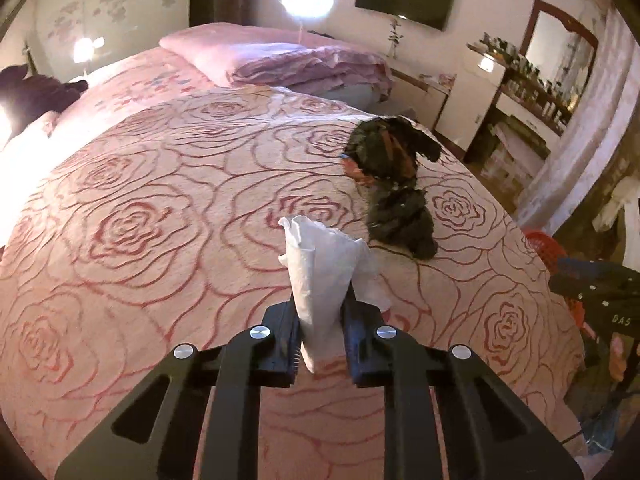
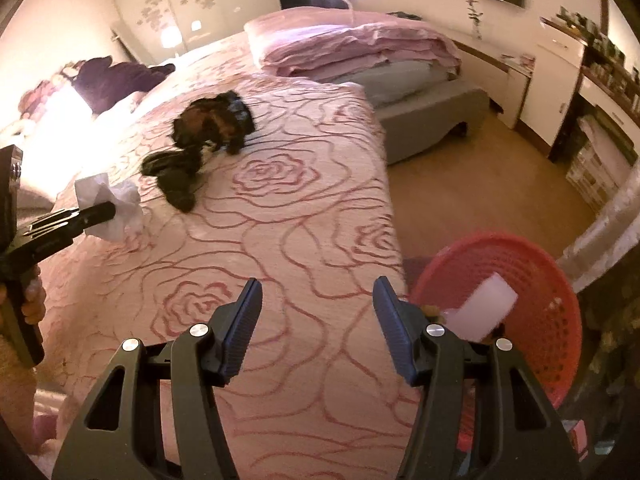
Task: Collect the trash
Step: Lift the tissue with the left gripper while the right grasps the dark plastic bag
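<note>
Pinching white tissue [image 1: 320,276] tight in left gripper [image 1: 320,344], just above bed cover [image 1: 140,220]. Right gripper [image 2: 318,332] open, empty. Lift slow, keep squeeze, carry over to red basket [image 2: 536,280]; black bag [image 1: 394,184] next.

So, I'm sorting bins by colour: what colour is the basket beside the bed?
Red basket, an open lattice; clearest in the right wrist view.

1. The bedspread [image 1: 168,208] is matt woven cloth with a raised rose pattern.
2. The tissue [image 1: 320,280] is soft, crinkled white paper.
3. The laundry basket [image 2: 536,304] is perforated red plastic.
4. The right gripper [image 2: 318,320] has matt black plastic arms, ribbed pads and shiny metal bolts.
</note>
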A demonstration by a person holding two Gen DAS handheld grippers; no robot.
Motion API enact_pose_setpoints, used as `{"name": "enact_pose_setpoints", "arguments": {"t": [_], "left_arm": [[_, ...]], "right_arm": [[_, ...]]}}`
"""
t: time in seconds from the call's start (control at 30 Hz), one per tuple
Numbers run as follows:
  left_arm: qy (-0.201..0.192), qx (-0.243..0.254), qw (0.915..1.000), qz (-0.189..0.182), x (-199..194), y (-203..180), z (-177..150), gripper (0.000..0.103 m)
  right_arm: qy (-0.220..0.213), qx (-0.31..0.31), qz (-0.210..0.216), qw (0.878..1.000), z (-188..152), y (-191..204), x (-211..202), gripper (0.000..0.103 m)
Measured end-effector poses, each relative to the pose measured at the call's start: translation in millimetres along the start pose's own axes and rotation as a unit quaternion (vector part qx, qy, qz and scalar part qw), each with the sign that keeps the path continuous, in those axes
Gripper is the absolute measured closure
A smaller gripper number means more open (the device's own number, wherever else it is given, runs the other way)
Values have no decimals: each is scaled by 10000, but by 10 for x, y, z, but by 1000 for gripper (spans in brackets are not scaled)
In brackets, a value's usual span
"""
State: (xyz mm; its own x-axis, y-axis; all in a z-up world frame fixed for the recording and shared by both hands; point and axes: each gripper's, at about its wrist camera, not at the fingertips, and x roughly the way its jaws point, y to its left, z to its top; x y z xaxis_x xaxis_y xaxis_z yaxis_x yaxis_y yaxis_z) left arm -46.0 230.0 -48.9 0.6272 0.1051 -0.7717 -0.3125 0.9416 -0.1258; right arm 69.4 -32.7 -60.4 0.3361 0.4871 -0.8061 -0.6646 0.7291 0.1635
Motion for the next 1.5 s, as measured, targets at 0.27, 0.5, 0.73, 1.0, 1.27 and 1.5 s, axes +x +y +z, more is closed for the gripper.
{"name": "enact_pose_setpoints", "arguments": {"t": [0.27, 0.5, 0.73, 1.0, 1.27, 1.5], "left_arm": [[-124, -363, 9992, 58, -220, 231, -159, 87], [-74, -747, 9971, 122, -225, 423, -274, 87], [-100, -896, 9959, 84, -241, 477, -314, 87], [-102, -958, 9953, 23, -252, 493, -348, 87], [-70, -1000, 9950, 31, -267, 516, -363, 87], [-65, -940, 9956, 0, -295, 481, -364, 87]], "right_arm": [[97, -394, 321, 9987, 137, 422, 175, 47], [153, -643, 526, 9964, 291, 766, 347, 47], [92, -750, 725, 9945, 573, 1066, 536, 47], [144, -726, 861, 9935, 796, 1304, 818, 51], [109, -639, 838, 9944, 799, 1255, 791, 71], [-56, -732, 738, 9946, 657, 1115, 520, 71]]}}
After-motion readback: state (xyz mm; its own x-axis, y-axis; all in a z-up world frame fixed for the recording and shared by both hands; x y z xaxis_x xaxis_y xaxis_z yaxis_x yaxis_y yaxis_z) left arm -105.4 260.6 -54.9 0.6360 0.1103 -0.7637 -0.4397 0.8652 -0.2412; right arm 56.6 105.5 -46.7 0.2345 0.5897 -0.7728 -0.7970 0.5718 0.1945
